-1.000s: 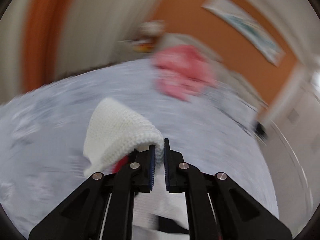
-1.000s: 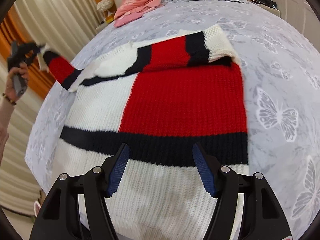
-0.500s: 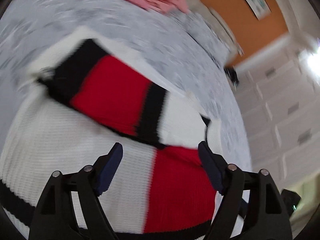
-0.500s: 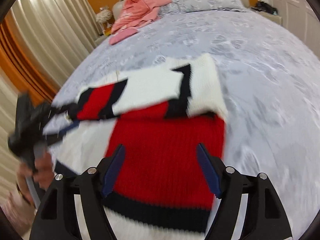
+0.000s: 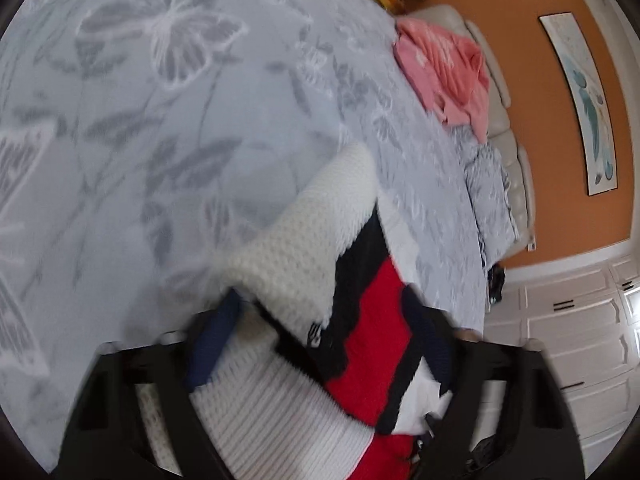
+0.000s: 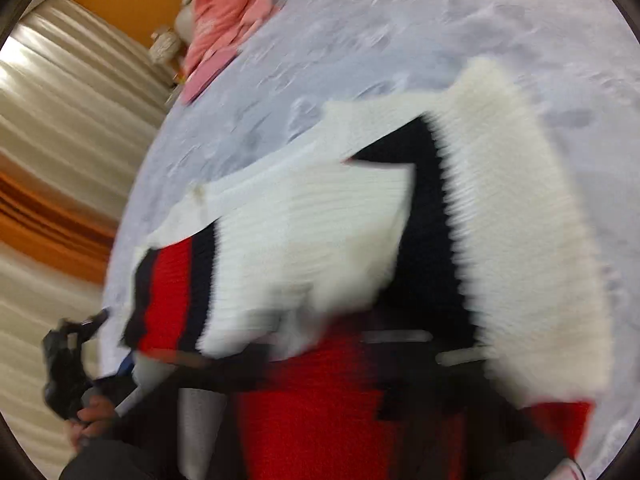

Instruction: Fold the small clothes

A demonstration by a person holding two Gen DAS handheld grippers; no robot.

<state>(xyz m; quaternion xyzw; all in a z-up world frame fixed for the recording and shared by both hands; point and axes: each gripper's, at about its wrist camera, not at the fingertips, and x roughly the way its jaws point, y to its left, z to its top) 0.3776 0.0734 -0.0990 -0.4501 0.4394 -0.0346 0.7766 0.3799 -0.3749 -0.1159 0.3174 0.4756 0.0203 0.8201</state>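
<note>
A knitted sweater (image 6: 320,232) in red, white and black blocks lies on the grey butterfly bedspread (image 5: 180,80), with both sleeves folded across its chest. In the left wrist view my left gripper (image 5: 320,332) is open, its blue-padded fingers (image 5: 208,348) straddling the sleeve's white cuff (image 5: 312,240) and the red body (image 5: 372,340). In the right wrist view the frame is heavily blurred; my right gripper is low over the red body (image 6: 320,412), its fingers only dark smears. The left gripper (image 6: 68,364) shows at the sweater's left edge, held by a hand.
A pink garment (image 5: 448,68) lies at the head of the bed against the padded headboard (image 5: 516,168); it also shows in the right wrist view (image 6: 228,20). Beige curtains (image 6: 60,128) hang at the left. An orange wall with a picture (image 5: 588,100) and white cupboards (image 5: 580,340) stand beyond.
My left gripper let go of the white sleeve cuff, laid the sleeve across the sweater, and now hovers open over it. My right gripper has dropped low toward the sweater's red body.
</note>
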